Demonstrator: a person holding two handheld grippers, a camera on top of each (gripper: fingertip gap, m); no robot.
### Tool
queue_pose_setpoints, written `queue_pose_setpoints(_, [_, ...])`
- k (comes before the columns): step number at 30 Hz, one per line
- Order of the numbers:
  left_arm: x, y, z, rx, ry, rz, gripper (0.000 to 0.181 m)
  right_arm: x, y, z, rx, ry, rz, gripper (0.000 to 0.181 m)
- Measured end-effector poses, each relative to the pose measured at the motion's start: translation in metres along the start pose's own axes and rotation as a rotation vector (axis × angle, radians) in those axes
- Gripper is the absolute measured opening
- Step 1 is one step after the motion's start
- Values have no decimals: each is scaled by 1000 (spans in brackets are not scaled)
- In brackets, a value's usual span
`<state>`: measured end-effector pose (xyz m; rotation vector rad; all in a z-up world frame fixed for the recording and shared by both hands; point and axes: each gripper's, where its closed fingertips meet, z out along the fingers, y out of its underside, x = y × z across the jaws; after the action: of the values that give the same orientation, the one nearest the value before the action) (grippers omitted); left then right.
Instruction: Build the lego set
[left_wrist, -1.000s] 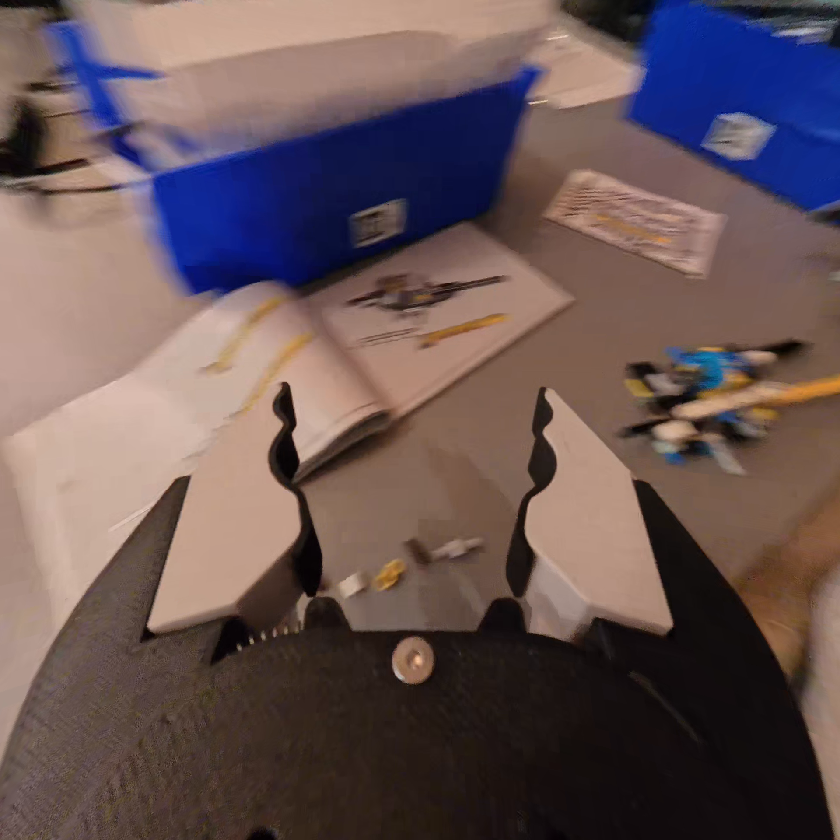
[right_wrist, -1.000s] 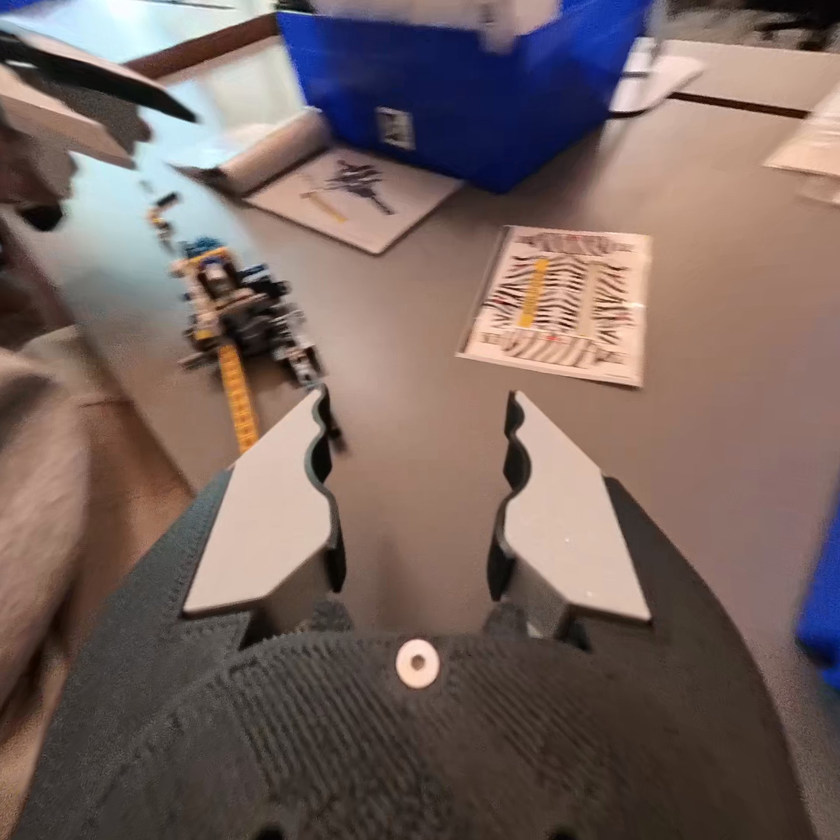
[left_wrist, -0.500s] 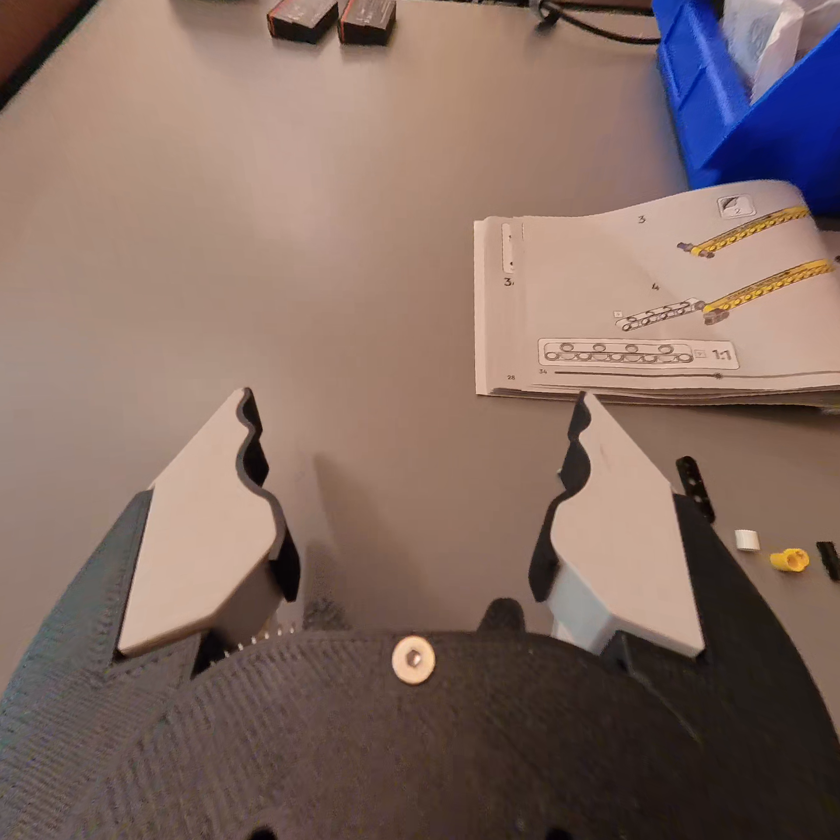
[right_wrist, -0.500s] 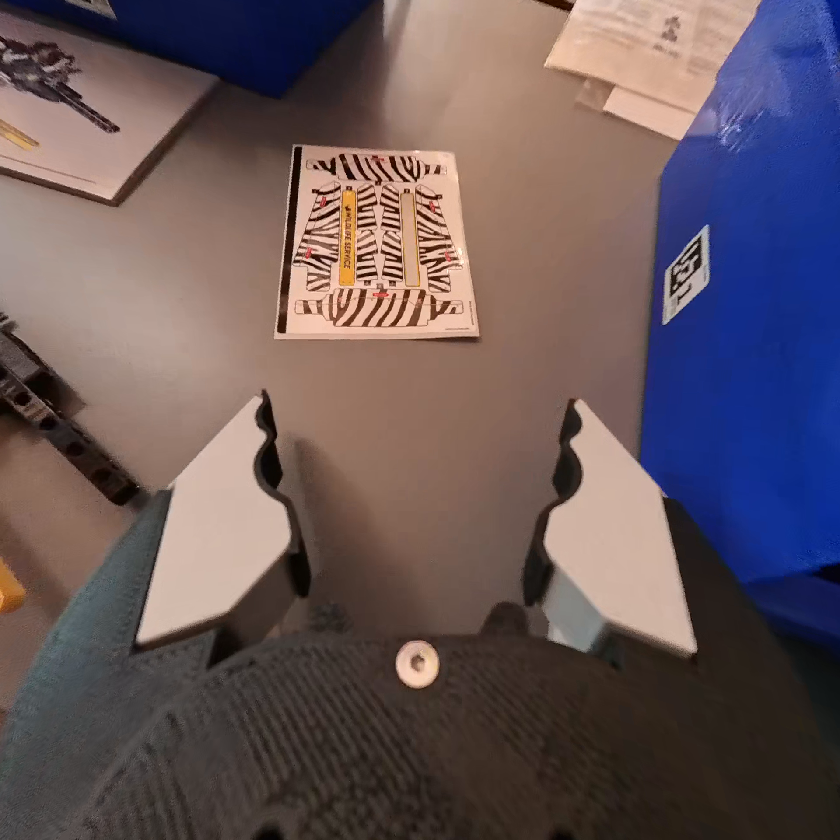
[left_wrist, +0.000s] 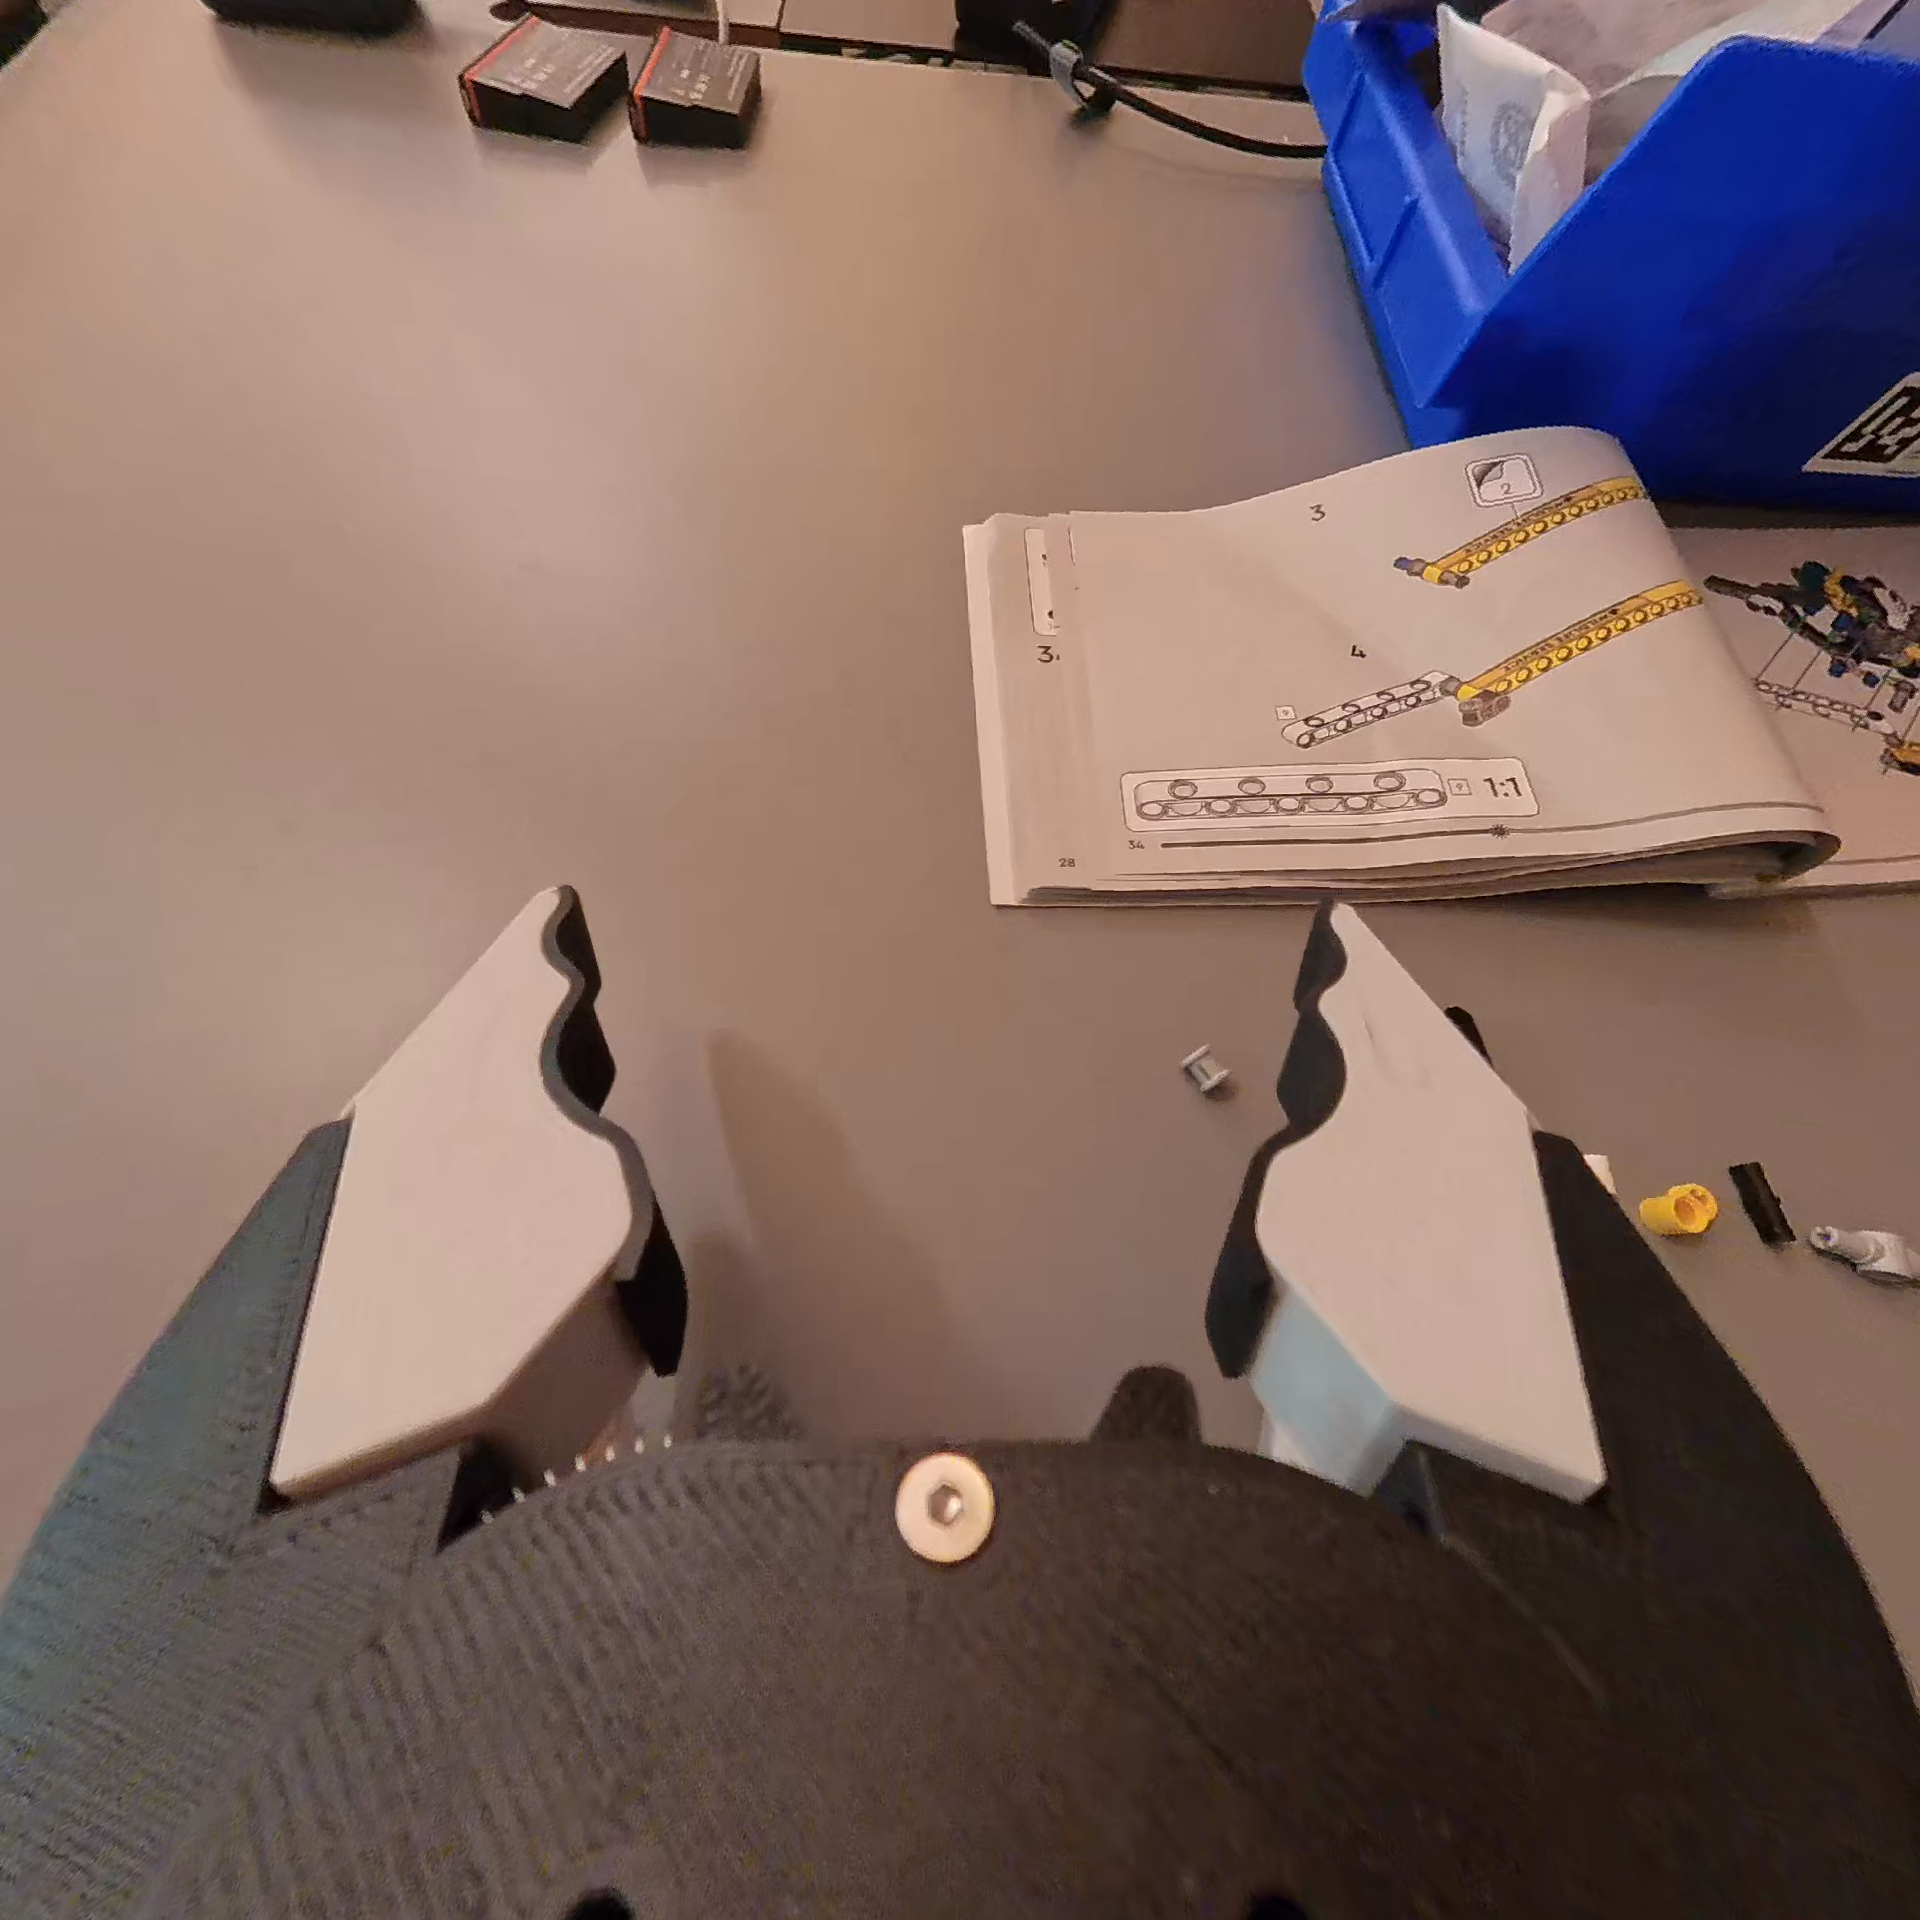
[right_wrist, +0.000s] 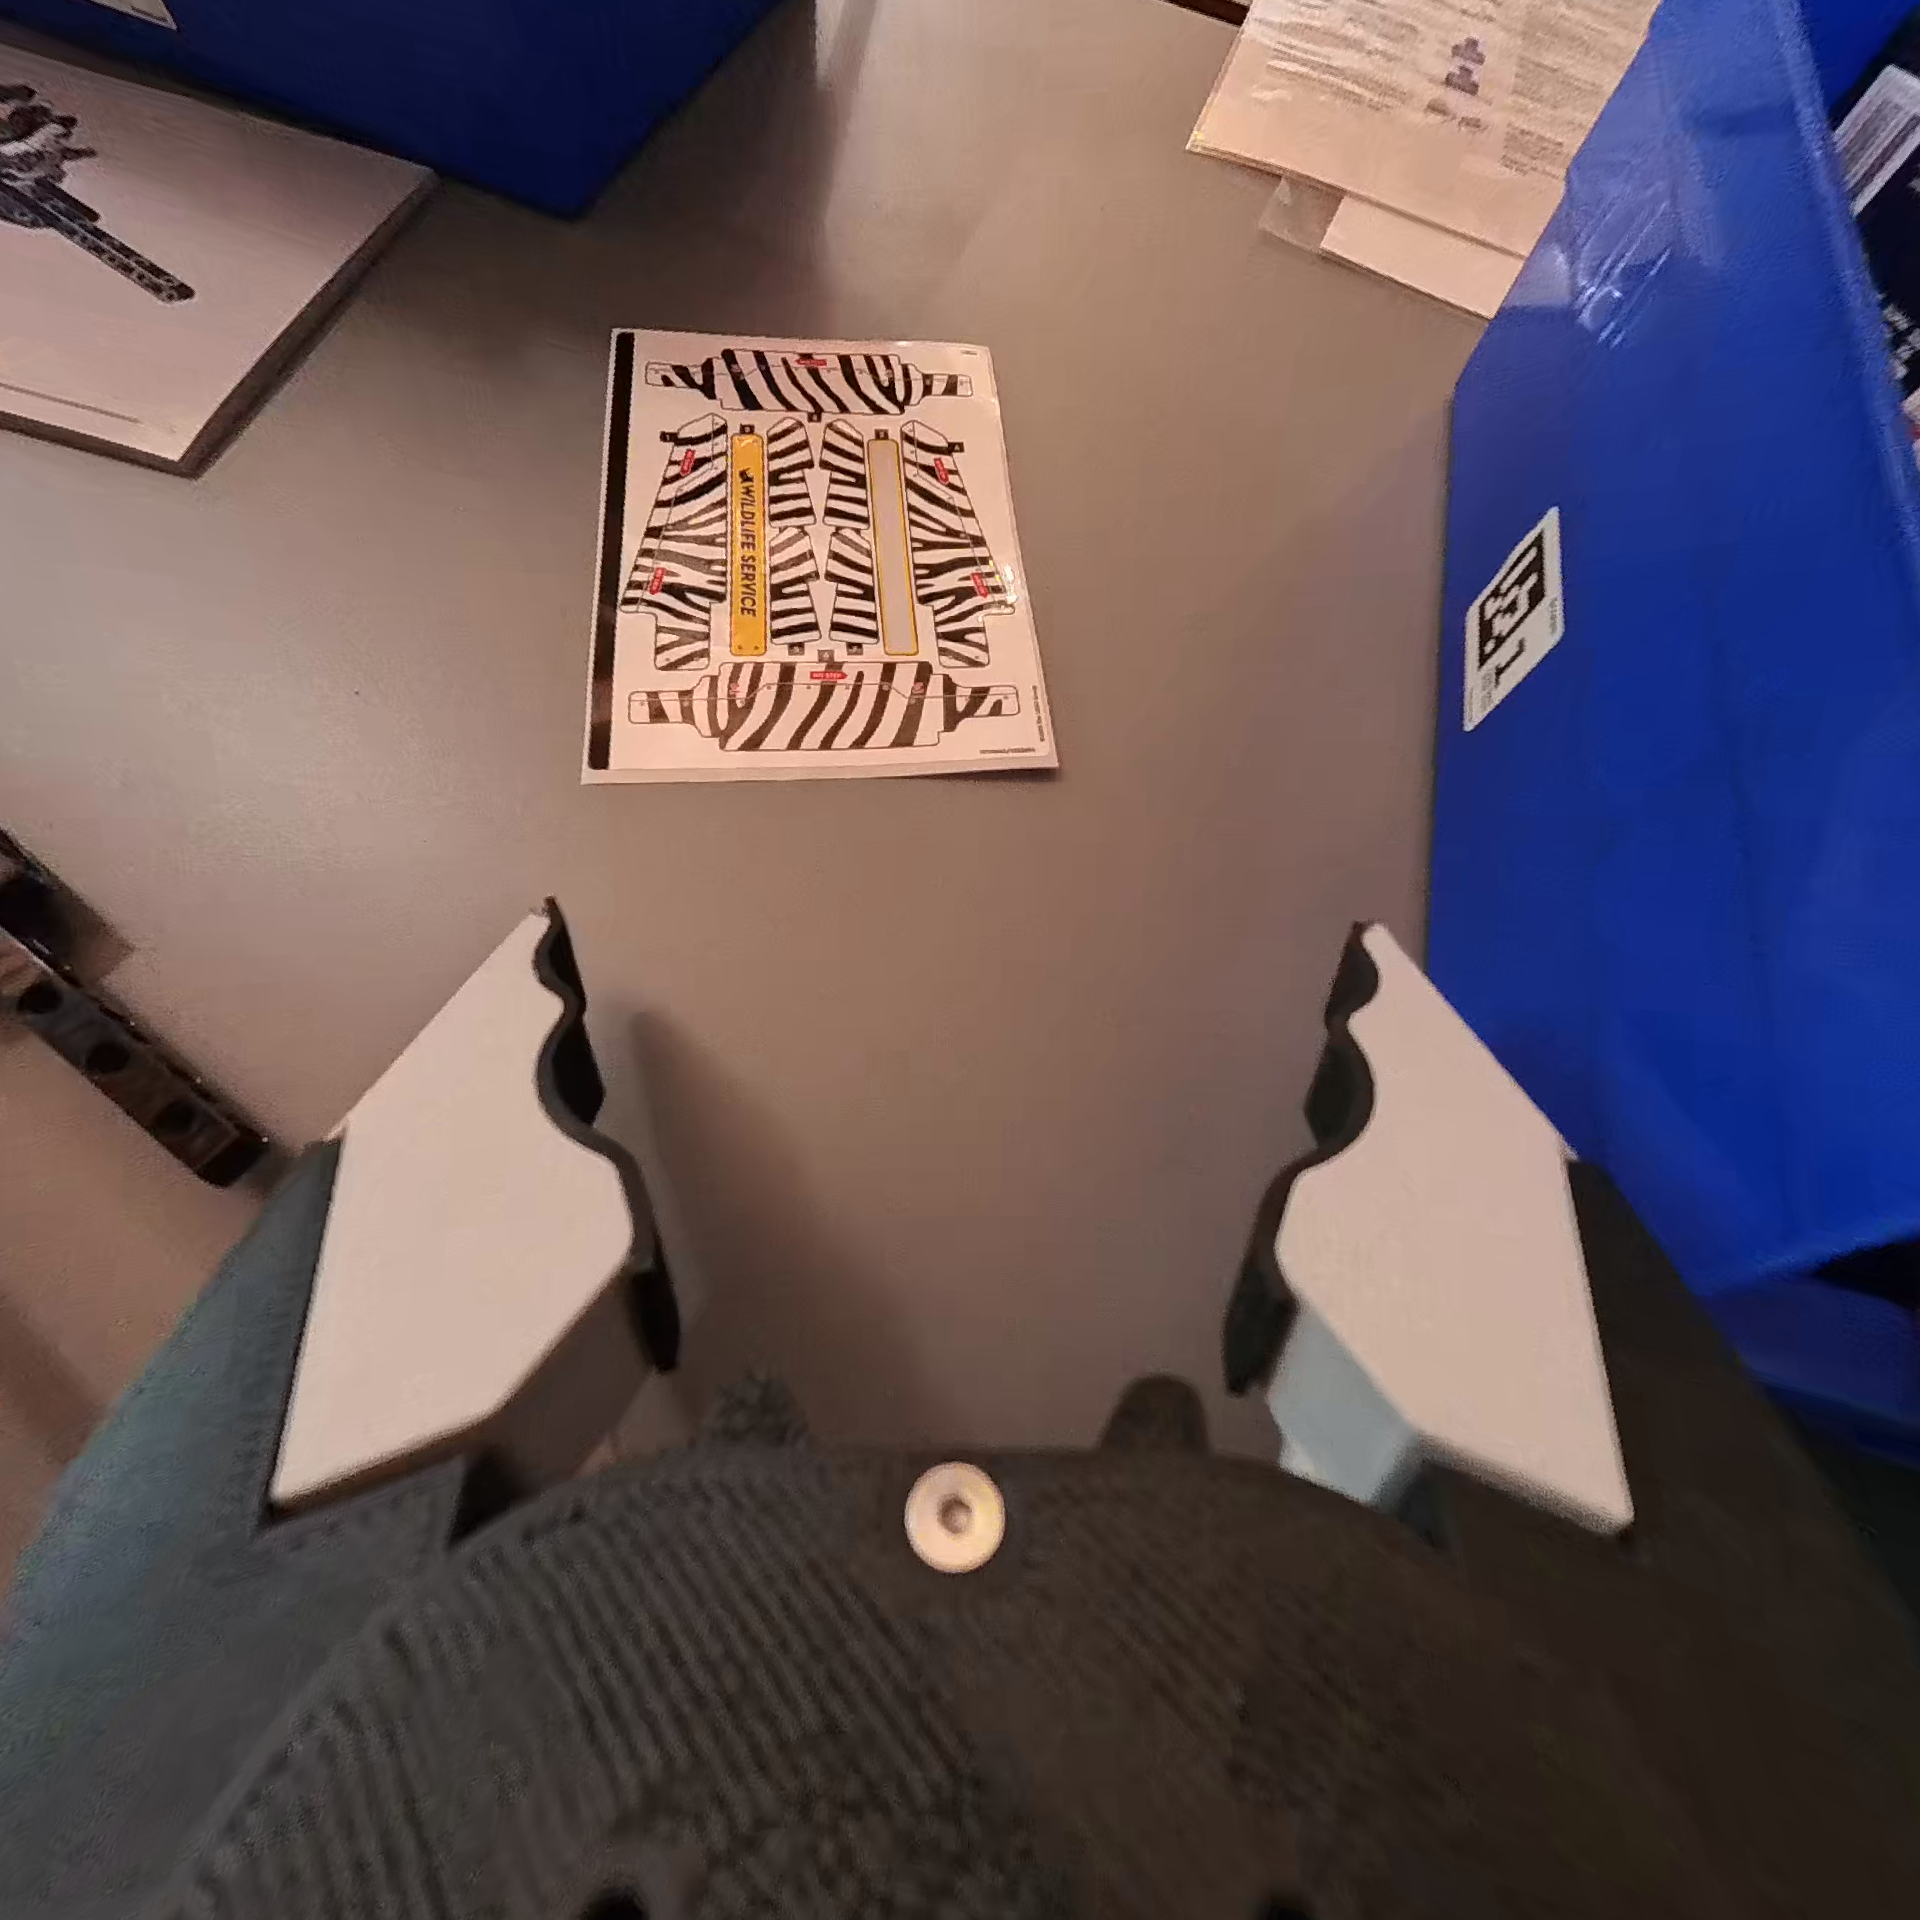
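My left gripper (left_wrist: 940, 904) is open and empty above the grey table. A small grey lego pin (left_wrist: 1205, 1070) lies just inside its right finger. A yellow piece (left_wrist: 1678, 1210), a black pin (left_wrist: 1761, 1203) and a grey axle piece (left_wrist: 1870, 1252) lie to the right. The open instruction booklet (left_wrist: 1382, 675) lies ahead on the right. My right gripper (right_wrist: 956, 920) is open and empty, facing a zebra-striped sticker sheet (right_wrist: 816, 556). A black lego beam (right_wrist: 114, 1049), an end of the partly built model, shows at the left edge.
A blue bin (left_wrist: 1662, 239) with plastic bags stands at the back right of the left wrist view. Two black boxes (left_wrist: 613, 83) and a cable (left_wrist: 1153, 104) lie at the far edge. Another blue bin (right_wrist: 1704, 675) stands close to my right gripper's right. Papers (right_wrist: 1403, 114) lie behind it. My left gripper's tips are some 4 cm from the small grey lego pin (left_wrist: 1205, 1070).
Both grippers swung away from the lego model a second ago and opened wider. In the last half second each view has shifted only slightly; the small grey pin now shows between my left fingers.
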<state>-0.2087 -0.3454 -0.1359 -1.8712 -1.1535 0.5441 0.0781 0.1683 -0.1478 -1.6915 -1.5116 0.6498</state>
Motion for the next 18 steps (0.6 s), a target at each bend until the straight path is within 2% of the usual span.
queue_pose_setpoints(18, [7,1,2,-8,22,14,131,-2,5,3,-36,8,-23,148])
